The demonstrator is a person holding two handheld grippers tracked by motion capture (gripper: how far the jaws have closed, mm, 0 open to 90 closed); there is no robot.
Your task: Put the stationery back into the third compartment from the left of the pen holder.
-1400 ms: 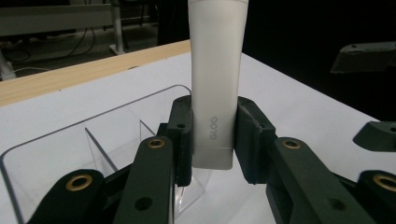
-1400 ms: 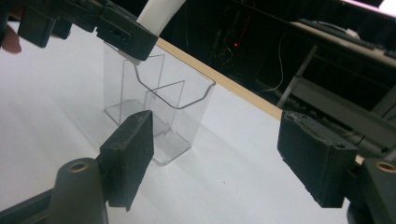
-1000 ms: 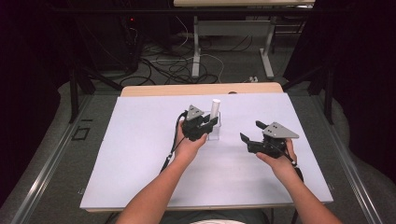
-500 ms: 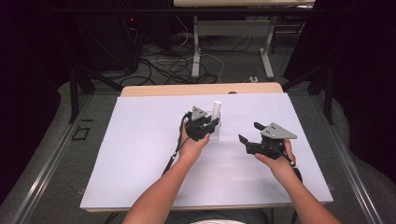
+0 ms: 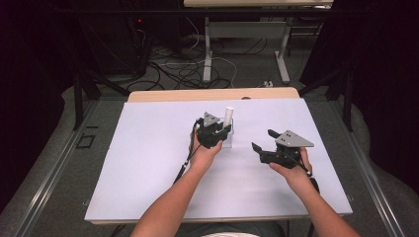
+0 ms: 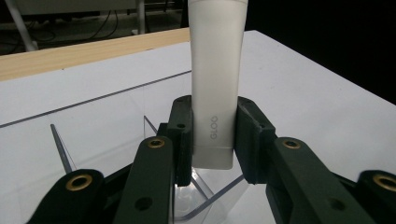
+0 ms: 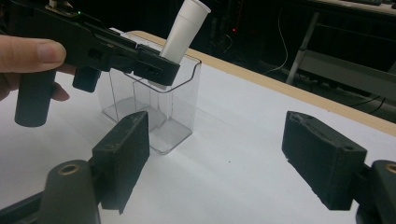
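My left gripper [image 6: 212, 140] is shut on a white tube [image 6: 217, 70] marked GLOO, near its flat lower end. The tube hangs tilted over a clear plastic container [image 7: 177, 112] with inner dividers, its lower end about at the rim. In the high view the left gripper [image 5: 220, 132] holds the tube [image 5: 228, 114] above the container [image 5: 229, 143] at the middle of the table. My right gripper [image 5: 262, 139] is off to the right, open, with nothing between its pads [image 7: 123, 149]. It faces the container and the left gripper [image 7: 154, 67].
A white sheet [image 5: 148, 163] covers the table, with a strip of wood [image 5: 212, 95] showing at the far edge. Beyond it are cables on the floor [image 5: 178, 69] and the legs of another table [image 5: 207, 54]. Dark surroundings flank both sides.
The left gripper with the tube has shifted slightly to the right over the container. The right gripper has stayed where it was.
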